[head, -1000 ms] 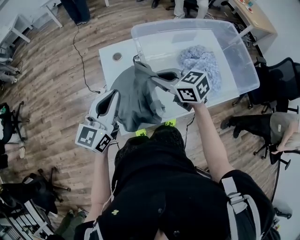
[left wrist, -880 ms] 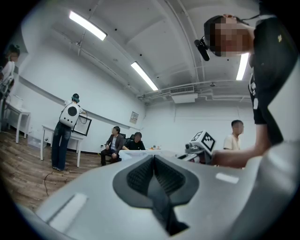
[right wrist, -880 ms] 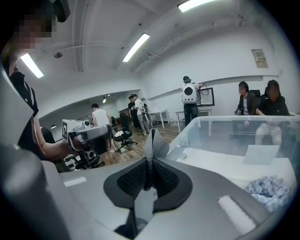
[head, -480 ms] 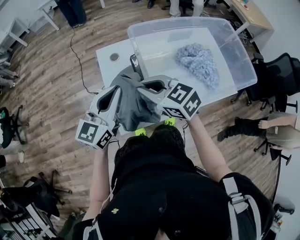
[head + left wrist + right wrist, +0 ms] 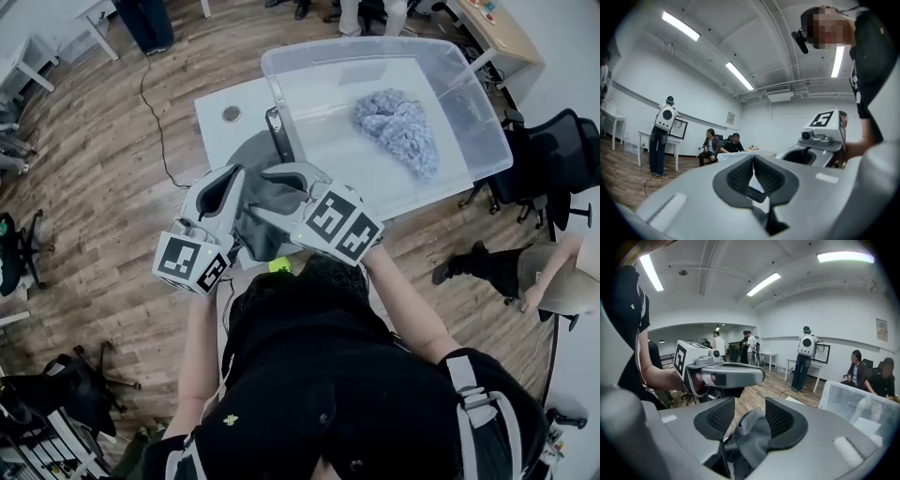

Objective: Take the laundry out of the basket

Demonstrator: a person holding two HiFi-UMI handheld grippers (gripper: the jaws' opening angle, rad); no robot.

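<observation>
A grey garment (image 5: 265, 208) hangs bunched between my two grippers, over the near edge of the white table (image 5: 214, 105). My left gripper (image 5: 232, 184) is shut, and it seems to pinch the garment's edge; in the left gripper view its pads (image 5: 753, 164) meet at the tips. My right gripper (image 5: 281, 178) sits close beside it. Its jaws have just been opening, and a fold of the grey garment (image 5: 752, 432) lies loosely between them, away from the left pad. A blue-and-white garment (image 5: 398, 127) lies in the clear plastic basket (image 5: 480, 111).
A small round object (image 5: 232, 113) and a dark strap-like thing (image 5: 277, 136) lie on the table beside the basket. Office chairs (image 5: 553, 150) and a seated person (image 5: 553, 277) are at the right. A cable (image 5: 159, 103) runs across the wooden floor. People stand at the room's far side.
The right gripper has come from the basket's front toward me and the left gripper, bringing the grey garment along. Its jaws have parted. The garment has bunched up. The left gripper stayed put.
</observation>
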